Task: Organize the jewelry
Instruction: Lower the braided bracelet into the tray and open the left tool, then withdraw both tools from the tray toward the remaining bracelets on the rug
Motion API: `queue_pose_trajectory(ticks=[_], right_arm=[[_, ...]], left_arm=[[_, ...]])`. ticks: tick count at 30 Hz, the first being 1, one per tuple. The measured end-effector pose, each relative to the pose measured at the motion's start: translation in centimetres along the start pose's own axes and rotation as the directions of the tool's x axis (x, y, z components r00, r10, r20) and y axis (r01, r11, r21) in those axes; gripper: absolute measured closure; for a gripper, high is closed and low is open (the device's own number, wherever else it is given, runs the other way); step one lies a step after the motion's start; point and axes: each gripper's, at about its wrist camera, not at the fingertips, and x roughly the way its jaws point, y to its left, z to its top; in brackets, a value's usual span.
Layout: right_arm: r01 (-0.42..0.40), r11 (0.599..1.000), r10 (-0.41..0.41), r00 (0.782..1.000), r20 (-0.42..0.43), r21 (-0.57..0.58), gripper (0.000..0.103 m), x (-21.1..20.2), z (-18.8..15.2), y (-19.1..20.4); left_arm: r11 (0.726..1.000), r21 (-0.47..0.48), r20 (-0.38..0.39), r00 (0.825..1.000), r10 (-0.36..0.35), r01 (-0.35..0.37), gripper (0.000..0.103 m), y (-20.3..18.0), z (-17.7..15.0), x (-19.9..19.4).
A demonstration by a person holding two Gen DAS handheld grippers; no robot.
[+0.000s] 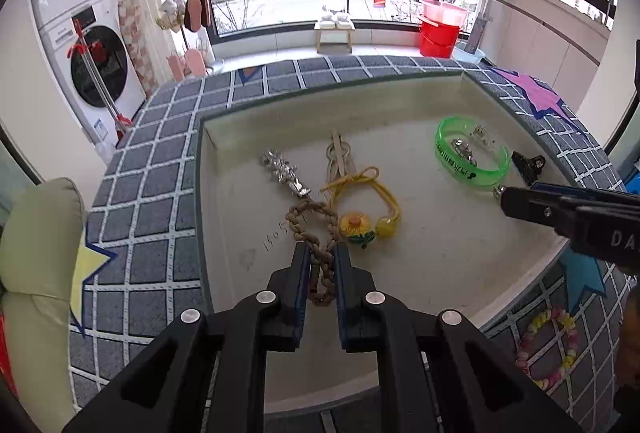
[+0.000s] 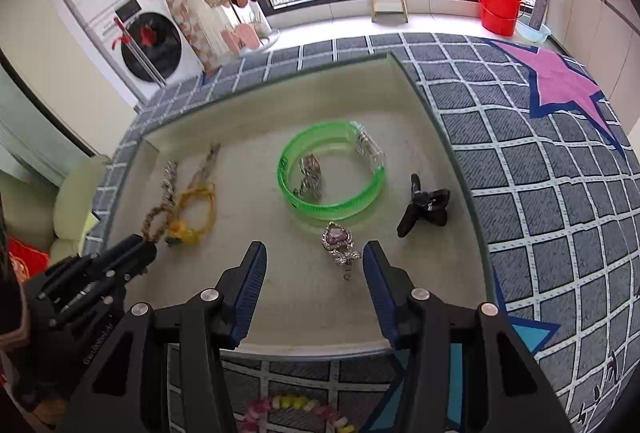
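Observation:
A shallow cream tray (image 1: 400, 333) (image 2: 432, 121) holds the jewelry. My left gripper (image 1: 322, 253) is shut on a brown braided bracelet (image 1: 316, 233), which also shows in the right wrist view (image 2: 154, 215). Beside it lie a yellow hair tie with a flower charm (image 1: 368, 209) (image 2: 192, 213), a silver chain piece (image 1: 282, 169) and a beige knotted cord (image 1: 340, 157). A green bangle (image 1: 472, 157) (image 2: 332, 173) rings small silver pieces. My right gripper (image 2: 314, 253) is open above the tray, left of a purple heart brooch (image 2: 339, 239). A black clip (image 2: 424, 207) lies to the right.
The tray rests on a grey checked cloth (image 2: 540, 233) with star patches. A pastel bead bracelet (image 1: 552, 345) (image 2: 296, 409) lies on the cloth near the tray's front edge. A window, washing machines and red buckets stand behind.

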Motion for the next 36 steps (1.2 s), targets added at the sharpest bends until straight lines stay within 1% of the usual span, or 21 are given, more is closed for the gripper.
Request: queue_pose_trajectory(ticks=[4, 8, 12, 17, 24, 25, 26, 27, 28, 29, 31, 33, 34, 35, 36], right_arm=[[-0.020, 0.999, 0.020, 1.000, 0.018, 0.032, 0.043, -1.0, 0.2, -0.4], [-0.017, 0.999, 0.016, 0.999, 0.028, 0.050, 0.042, -1.7, 0.0, -0.8], [-0.007, 0.998, 0.004, 0.999, 0.044, 0.059, 0.040, -2.5, -0.1, -1.6], [0.041, 0.998, -0.045, 0.996, 0.076, 0.054, 0.040, -4.1, -0.3, -2.3], [0.037, 0.998, -0.042, 0.996, 0.080, 0.058, 0.039, -5.4, -0.1, -2.4], [0.035, 0.998, -0.039, 0.996, 0.078, 0.053, 0.039, -5.4, -0.2, -2.3], [0.036, 0.998, -0.039, 0.996, 0.077, 0.049, 0.039, -5.4, -0.2, -2.2], [0.037, 0.998, -0.040, 0.996, 0.077, 0.044, 0.039, -5.5, -0.3, -2.1], [0.038, 0.998, -0.041, 0.996, 0.079, 0.041, 0.039, -5.6, -0.3, -2.0], [0.038, 0.998, -0.041, 0.996, 0.081, 0.040, 0.039, -5.6, -0.3, -1.9], [0.039, 0.998, -0.043, 0.995, 0.087, 0.042, 0.038, -5.9, -0.4, -1.9], [0.037, 0.998, -0.041, 0.994, 0.096, 0.052, 0.031, -6.4, -0.3, -2.0], [0.030, 0.998, -0.036, 0.994, 0.103, 0.056, 0.029, -6.6, -0.3, -2.0], [0.022, 0.998, -0.028, 0.993, 0.114, 0.057, 0.019, -6.9, -0.3, -2.0], [0.018, 0.998, -0.024, 0.992, 0.121, 0.056, 0.014, -7.2, -0.3, -1.9]], left_arm=[[1.000, -0.004, 0.015, 1.000, 0.014, -0.014, 0.077, -0.1, 0.2, -0.7], [0.999, -0.032, 0.003, 1.000, 0.012, -0.012, 0.077, 0.2, 0.5, -1.0], [0.999, -0.041, 0.029, 0.999, 0.018, -0.016, 0.077, 0.3, 0.7, -2.0], [0.999, -0.045, 0.022, 0.999, 0.029, -0.028, 0.077, 0.4, 0.5, -2.3], [0.999, -0.035, 0.007, 1.000, 0.028, -0.028, 0.076, -0.1, 0.4, -2.2], [0.999, -0.035, 0.011, 1.000, 0.025, -0.025, 0.058, -0.2, 0.4, -2.4], [0.999, -0.036, 0.014, 1.000, 0.026, -0.025, 0.034, -0.3, 0.4, -2.5], [0.998, -0.043, 0.025, 0.999, 0.035, -0.034, 0.000, -0.3, 0.4, -2.8], [0.998, -0.051, 0.066, 0.997, 0.048, -0.045, 0.000, -0.3, 0.3, -3.5], [0.998, -0.038, 0.093, 0.994, 0.054, -0.051, 0.000, -0.5, 0.3, -4.0], [0.999, -0.008, 0.095, 0.994, 0.054, -0.053, 0.000, -0.9, 0.5, -4.5], [0.999, -0.008, 0.100, 0.994, 0.050, -0.049, 0.000, -0.9, 0.5, -4.8], [0.999, -0.011, 0.102, 0.994, 0.047, -0.046, 0.000, -0.8, 0.5, -5.0], [0.999, -0.014, 0.101, 0.994, 0.045, -0.044, 0.000, -0.8, 0.5, -5.2], [0.999, -0.018, 0.096, 0.994, 0.043, -0.041, 0.000, -0.7, 0.5, -5.3]])
